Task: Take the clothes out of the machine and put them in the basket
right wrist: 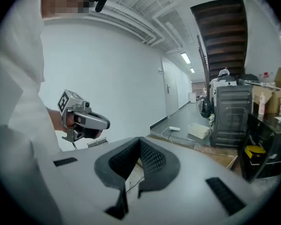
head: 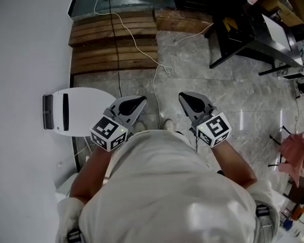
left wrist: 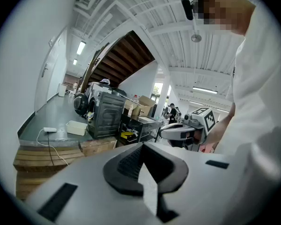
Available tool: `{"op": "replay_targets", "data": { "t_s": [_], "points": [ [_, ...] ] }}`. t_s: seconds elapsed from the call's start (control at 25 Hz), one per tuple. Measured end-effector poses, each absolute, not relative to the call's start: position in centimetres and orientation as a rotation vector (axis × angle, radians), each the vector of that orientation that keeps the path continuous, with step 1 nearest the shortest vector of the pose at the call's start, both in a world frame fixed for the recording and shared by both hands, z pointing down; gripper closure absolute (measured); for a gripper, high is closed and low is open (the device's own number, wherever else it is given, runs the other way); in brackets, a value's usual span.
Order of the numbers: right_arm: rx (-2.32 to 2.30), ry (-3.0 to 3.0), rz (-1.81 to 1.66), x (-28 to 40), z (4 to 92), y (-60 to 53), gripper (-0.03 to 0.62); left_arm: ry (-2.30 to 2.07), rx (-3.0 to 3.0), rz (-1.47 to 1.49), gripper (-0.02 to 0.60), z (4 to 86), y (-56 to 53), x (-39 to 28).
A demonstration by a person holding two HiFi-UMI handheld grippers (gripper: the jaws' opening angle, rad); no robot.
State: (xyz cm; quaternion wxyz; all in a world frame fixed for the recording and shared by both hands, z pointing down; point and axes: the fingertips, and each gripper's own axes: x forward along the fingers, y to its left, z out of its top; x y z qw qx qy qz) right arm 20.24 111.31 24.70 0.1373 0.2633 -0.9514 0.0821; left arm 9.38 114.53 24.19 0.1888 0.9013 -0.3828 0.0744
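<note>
I hold both grippers side by side in front of my white shirt, above a grey stone floor. My left gripper [head: 137, 105] [left wrist: 141, 165] is shut with nothing between its black pads. My right gripper [head: 188, 101] [right wrist: 138, 161] looks the same: pads together and empty. Each gripper shows in the other's view, the right gripper [left wrist: 182, 131] and the left gripper [right wrist: 91, 122]. Far off stands a dark grey machine [left wrist: 105, 118] [right wrist: 229, 114], and a front-loader with a round door [left wrist: 80, 104] is beside it. No clothes or basket can be made out near the grippers.
A white rounded object with two dark slots [head: 73, 110] stands by the white wall at my left. Wooden steps [head: 114, 42] lie ahead with a white cable [head: 142, 49] trailing over them. A black table frame [head: 248, 34] and a red cloth [head: 294, 151] are at the right.
</note>
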Motion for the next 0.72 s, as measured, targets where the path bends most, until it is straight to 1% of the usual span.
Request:
{"op": "replay_targets", "data": {
  "t_s": [0.32,0.72],
  "points": [
    [0.749,-2.726,0.247,15.6,25.2,112.8,0.592,-1.063,2.524,0.19,0.584,25.3,115.5,4.5],
    [0.691,-2.699,0.259,11.9,25.5,114.1,0.591,-1.12,2.536,0.187,0.583,25.8,115.9,0.2]
  ]
}}
